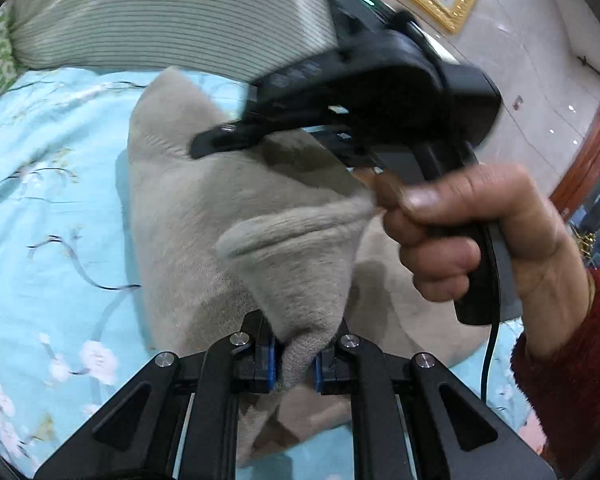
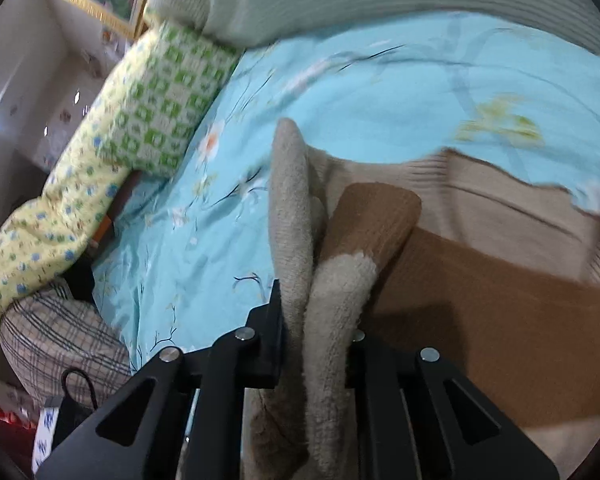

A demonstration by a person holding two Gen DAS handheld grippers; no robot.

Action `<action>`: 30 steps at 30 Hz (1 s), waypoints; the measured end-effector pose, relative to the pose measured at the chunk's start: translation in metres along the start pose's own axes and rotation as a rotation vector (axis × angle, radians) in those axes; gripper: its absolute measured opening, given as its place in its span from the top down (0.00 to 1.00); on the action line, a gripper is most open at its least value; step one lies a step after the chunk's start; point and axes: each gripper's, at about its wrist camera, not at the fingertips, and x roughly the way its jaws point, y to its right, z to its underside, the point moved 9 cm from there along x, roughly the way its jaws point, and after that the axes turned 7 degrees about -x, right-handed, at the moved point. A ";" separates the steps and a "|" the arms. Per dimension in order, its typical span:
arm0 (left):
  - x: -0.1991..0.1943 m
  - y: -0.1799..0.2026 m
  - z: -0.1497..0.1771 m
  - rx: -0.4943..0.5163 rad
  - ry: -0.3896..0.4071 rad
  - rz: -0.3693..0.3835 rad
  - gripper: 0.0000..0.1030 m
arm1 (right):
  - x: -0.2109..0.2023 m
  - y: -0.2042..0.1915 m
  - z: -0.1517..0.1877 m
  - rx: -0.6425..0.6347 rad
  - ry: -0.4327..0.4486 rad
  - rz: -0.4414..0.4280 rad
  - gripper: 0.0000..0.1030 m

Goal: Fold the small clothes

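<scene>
1. Two grips are on the cloth as I read it: my left gripper (image 1: 296, 360) is clamped on a bunched edge of the beige knit garment (image 1: 204, 200), the blue pads pinching the fabric between them.
2. My right gripper (image 2: 320, 344) has its jaws drawn in around a fuzzy beige fold; from its own camera the cloth fills the gap, so I take it as gripped. In the left view the same tool is blurred and I cannot make out its tips.
3. The garment lies on the pale blue floral bedsheet (image 1: 52, 184), partly lifted between my two hands, with a brown panel (image 2: 480, 320) showing in the right view.
4. A striped cushion (image 1: 160, 16) sits behind it and a green patterned pillow (image 2: 168, 100) is well off to the side.
5. I judge this as mid-fold: both edges are picked up and a flap is ready to go over.
6. Next I need to carry both grips across together, keep the edge taut and level, lay it flat, then release.
</scene>
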 end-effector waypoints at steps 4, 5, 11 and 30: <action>0.018 0.046 0.010 0.060 -0.038 0.058 0.89 | -0.045 0.044 0.029 0.074 0.053 0.055 0.87; 0.021 0.056 0.011 0.075 -0.046 0.073 0.89 | -0.056 0.056 0.037 0.095 0.060 0.074 0.87; 0.042 0.133 0.010 0.192 -0.068 0.180 0.89 | -0.137 0.103 0.065 0.137 0.147 0.186 0.87; 0.071 0.138 0.059 0.237 -0.219 0.215 0.47 | -0.179 0.161 0.108 0.204 0.227 0.352 0.52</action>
